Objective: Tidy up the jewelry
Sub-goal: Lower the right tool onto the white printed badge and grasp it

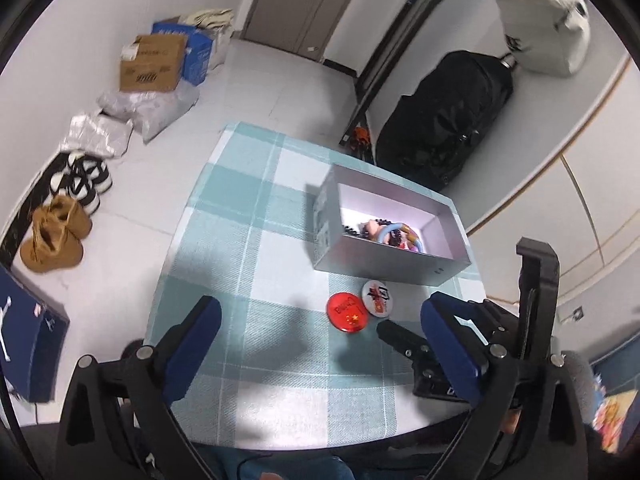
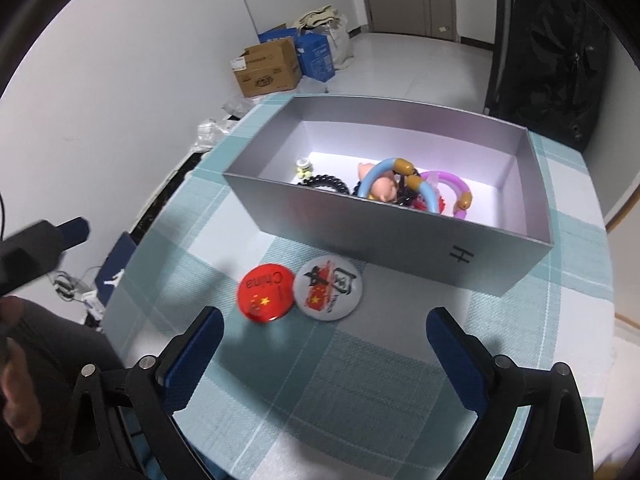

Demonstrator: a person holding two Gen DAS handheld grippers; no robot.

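Blue-padded fingers [image 2: 202, 340] of the right gripper [image 2: 324, 332] spread wide with nothing between them, hovering above the checked tablecloth [image 2: 360, 392]. Just ahead of that gap two round badges lie flat on the cloth: a red badge [image 2: 265, 293] printed "China" with yellow stars, and a white badge [image 2: 328, 283] with a red flag design, the two touching edge to edge. Directly behind them stands an open grey box [image 2: 400, 236], its near wall close to the white badge. Inside it, piled toward the near wall, are a blue ring [image 2: 378, 170], a pink ring [image 2: 450, 180], a pig figurine [image 2: 384, 190], a string of black beads [image 2: 324, 182] and a small yellow charm [image 2: 303, 168].

From the left wrist view, the left gripper [image 1: 320, 320] also hangs wide apart and empty over the cloth, well back from the box [image 1: 384, 268]. The red badge [image 1: 347, 312] and white badge [image 1: 377, 298] sit between its fingertips and the box, and the right gripper's dark body [image 1: 536, 304] shows at the right edge.

Beyond the table, the floor holds a cardboard carton [image 1: 154, 64], brown boots [image 1: 56, 236] and a black backpack [image 1: 444, 120].
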